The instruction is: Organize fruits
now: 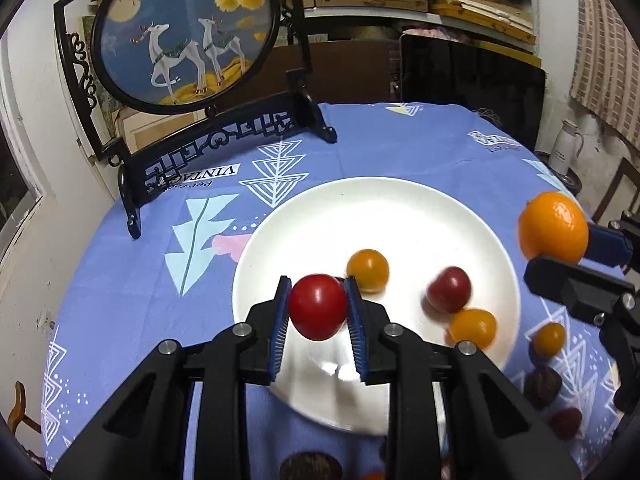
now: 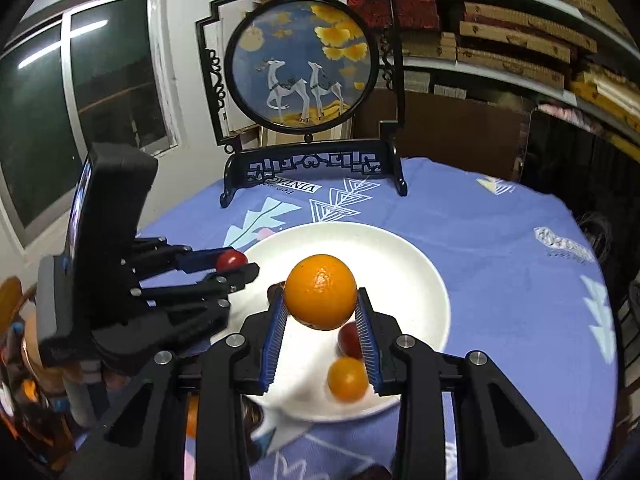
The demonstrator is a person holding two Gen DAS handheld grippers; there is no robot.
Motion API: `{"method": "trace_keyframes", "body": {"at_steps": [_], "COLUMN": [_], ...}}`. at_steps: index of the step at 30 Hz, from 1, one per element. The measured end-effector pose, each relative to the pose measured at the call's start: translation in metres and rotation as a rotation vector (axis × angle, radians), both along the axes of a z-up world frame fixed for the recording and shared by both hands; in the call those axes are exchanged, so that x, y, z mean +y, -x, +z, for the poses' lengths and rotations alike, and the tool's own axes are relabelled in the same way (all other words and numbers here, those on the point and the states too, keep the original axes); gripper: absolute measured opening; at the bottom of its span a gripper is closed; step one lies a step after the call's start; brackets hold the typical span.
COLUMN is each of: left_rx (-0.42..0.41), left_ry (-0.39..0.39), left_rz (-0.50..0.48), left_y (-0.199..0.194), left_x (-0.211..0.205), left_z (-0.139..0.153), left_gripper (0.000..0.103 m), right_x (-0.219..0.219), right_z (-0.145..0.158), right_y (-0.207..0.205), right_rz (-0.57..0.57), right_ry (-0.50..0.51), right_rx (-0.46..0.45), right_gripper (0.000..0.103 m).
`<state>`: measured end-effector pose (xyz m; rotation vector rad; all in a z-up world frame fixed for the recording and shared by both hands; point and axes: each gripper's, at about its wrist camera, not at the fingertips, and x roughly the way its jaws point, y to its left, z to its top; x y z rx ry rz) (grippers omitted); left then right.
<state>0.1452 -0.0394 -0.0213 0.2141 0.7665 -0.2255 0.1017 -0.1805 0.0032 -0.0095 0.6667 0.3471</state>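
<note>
My left gripper (image 1: 318, 306) is shut on a red cherry tomato (image 1: 318, 307), held in the air over the near part of a white plate (image 1: 360, 216). On the plate lie two yellow tomatoes (image 1: 368, 271) (image 1: 473, 328) and a dark red one (image 1: 449, 289). My right gripper (image 2: 322, 294) is shut on an orange (image 2: 321, 291), above the same plate (image 2: 384, 252). In the left wrist view the orange (image 1: 554, 226) hangs at the plate's right edge. In the right wrist view the left gripper (image 2: 236, 266) with its red tomato (image 2: 231, 259) hovers at the plate's left rim.
A framed deer picture on a black stand (image 1: 188, 36) stands at the table's far left. More fruit lies on the blue cloth right of the plate: a yellow tomato (image 1: 550, 338) and dark round ones (image 1: 543, 387). A dark panel (image 1: 472, 80) leans behind the table, shelves above it.
</note>
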Motion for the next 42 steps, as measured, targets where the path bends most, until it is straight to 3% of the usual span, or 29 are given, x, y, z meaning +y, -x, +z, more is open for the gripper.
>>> {"method": "trace_keyframes", "body": {"at_steps": [7,18,20,23,24,28,35,42], "left_rx": [0.003,0.034,0.040,0.016,0.007,-0.007,-0.070,-0.098], "left_ry": [-0.015,0.003,-0.005,-0.009,-0.014,-0.024,-0.039,-0.021], "left_rz": [0.018,0.034,0.014,0.006,0.004,0.000,0.005,-0.013], "left_y": [-0.021,-0.035,-0.034,-0.028,-0.026,-0.019,0.015,0.072], "left_x": [-0.005,-0.001,-0.004,-0.007,-0.008,-0.008,0.009,0.040], "left_z": [-0.012,-0.029,-0.031,-0.027,-0.025,-0.019,0.005,0.022], "left_gripper": [0.026,0.026,0.027,0.042,0.043,0.045,0.064,0.077], "right_x": [0.005,0.006,0.004,0.002,0.001,-0.004,-0.017,-0.031], "right_z": [-0.015,-0.023,-0.024,-0.016,-0.014,-0.007,0.007,-0.012], "right_y": [-0.027,-0.033,-0.033,-0.028,-0.025,-0.011,0.030,0.094], "right_rz": [-0.028,-0.050,-0.052,-0.070,-0.076,-0.065,-0.076,-0.038], "right_ry": [0.019,0.011,0.010,-0.008,-0.022,-0.061,-0.014,0.113], "right_rx": [0.011,-0.034,-0.029,-0.057,-0.063,-0.071,-0.080,-0.016], "right_gripper": [0.035,0.035,0.041,0.052,0.058,0.060,0.066,0.069]}}
